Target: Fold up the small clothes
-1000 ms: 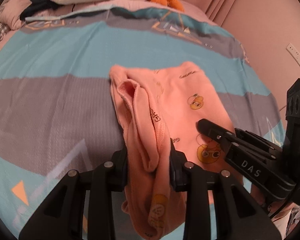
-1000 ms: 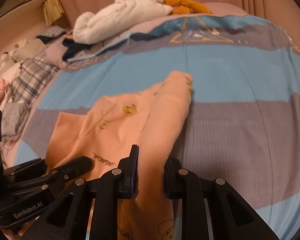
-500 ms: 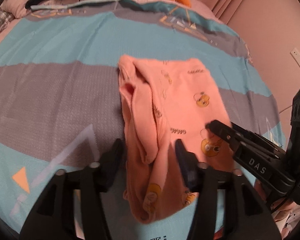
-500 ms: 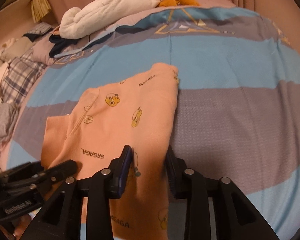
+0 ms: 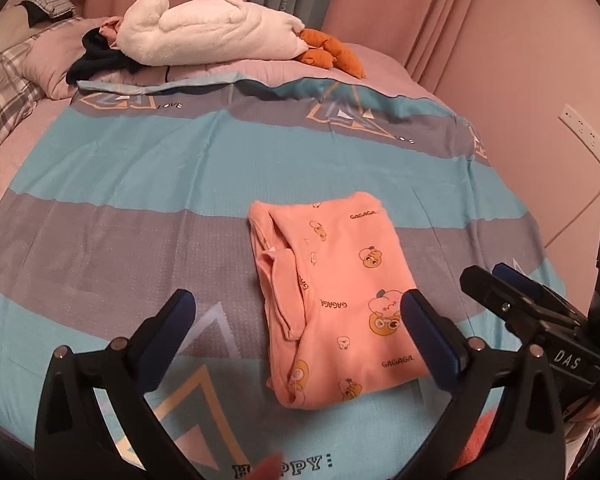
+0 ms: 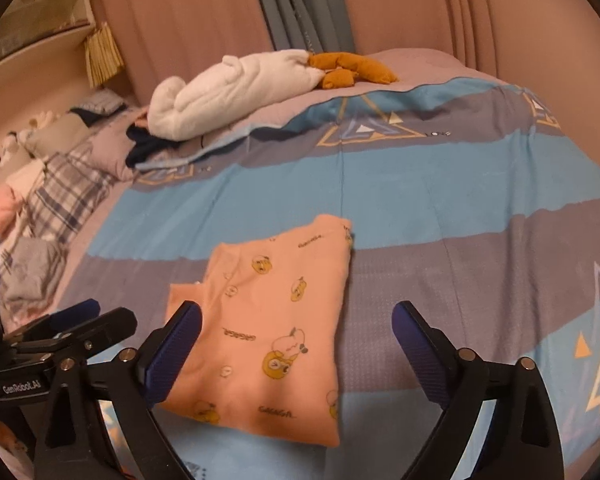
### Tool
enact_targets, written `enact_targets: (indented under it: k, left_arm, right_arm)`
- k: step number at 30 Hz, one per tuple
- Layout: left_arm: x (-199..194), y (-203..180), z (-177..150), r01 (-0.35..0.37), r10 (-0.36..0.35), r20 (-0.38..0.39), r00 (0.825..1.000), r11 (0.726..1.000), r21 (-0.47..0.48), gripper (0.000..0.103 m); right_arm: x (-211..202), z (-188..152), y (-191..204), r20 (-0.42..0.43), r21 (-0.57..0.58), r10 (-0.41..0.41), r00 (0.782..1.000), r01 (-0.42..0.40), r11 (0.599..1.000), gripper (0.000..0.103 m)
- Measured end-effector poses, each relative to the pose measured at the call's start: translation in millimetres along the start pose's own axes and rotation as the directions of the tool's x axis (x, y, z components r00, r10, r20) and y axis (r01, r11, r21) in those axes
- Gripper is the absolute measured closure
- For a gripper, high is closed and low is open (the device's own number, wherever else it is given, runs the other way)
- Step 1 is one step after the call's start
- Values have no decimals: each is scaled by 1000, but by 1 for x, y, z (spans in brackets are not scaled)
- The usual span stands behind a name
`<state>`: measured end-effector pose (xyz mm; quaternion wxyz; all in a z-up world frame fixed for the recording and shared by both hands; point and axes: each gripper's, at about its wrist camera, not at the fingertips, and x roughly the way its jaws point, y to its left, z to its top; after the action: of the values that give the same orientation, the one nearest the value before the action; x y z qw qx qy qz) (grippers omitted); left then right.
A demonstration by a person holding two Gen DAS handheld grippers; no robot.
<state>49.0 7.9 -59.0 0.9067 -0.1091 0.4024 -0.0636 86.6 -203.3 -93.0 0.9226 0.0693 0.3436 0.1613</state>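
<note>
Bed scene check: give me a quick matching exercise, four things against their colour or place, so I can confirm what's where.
Things:
1. folded top
2. plush toy
3. bedspread
4. plaid cloth

Descriptions:
A. white, lying at the head of the bed
B. blue and grey bands with triangle prints
C. orange-pink with cartoon prints, lying flat in the middle of the bed
D. checked, at the left edge of the bed in the right wrist view

Pairs: 1-C, 2-A, 3-B, 4-D

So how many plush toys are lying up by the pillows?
2: a white plush lies across the bed's head, and an orange plush touches its right end. More may be hidden behind.
</note>
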Motion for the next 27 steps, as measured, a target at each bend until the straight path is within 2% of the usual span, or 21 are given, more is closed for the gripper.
enact_targets:
  k: [4,11,27]
  left_arm:
    - [-4,2,-1,8,-8,1,1000,1000,2,0]
    - [-3,4,-4,-36,36,4,999,999,17,0]
    - [-5,7,-8,-35,35,2,999,999,-2,0]
  right_arm:
    - [-5,-3,1,9,11,-17,1000,17,1000,7]
    - [-5,-8,4,4,7,-55,998,55,998,7]
    - [-4,-11,8,-5,-17,-108,994,108,994,7]
